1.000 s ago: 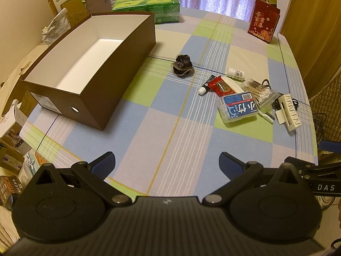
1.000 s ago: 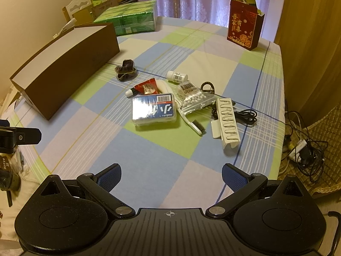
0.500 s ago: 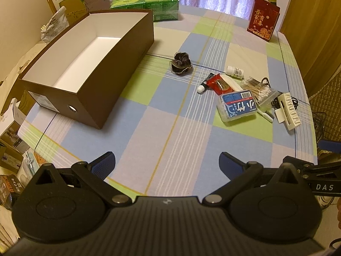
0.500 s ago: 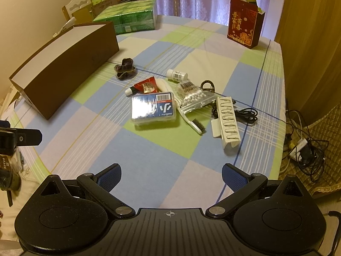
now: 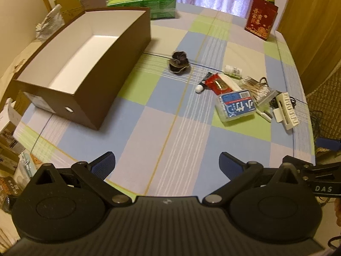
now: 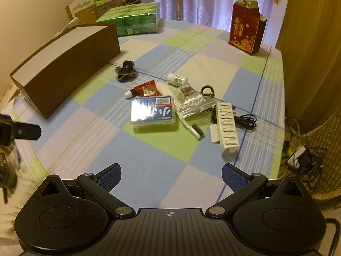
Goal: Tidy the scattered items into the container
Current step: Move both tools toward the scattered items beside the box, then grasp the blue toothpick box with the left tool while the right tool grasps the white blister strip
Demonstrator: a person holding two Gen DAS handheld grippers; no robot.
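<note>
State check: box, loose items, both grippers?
brown box: open-topped, empty
left hand-held gripper: open, holding nothing
right hand-held gripper: open, holding nothing
dark scrunchie: on cloth, outside box
clear plastic case: closed, lying flat
cotton swab bag: lying beside case

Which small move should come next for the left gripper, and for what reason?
Probably move the left gripper forward toward the dark scrunchie. Its jaws are open and empty, the brown box looks empty, and the scrunchie lies alone, nearest the box.
</note>
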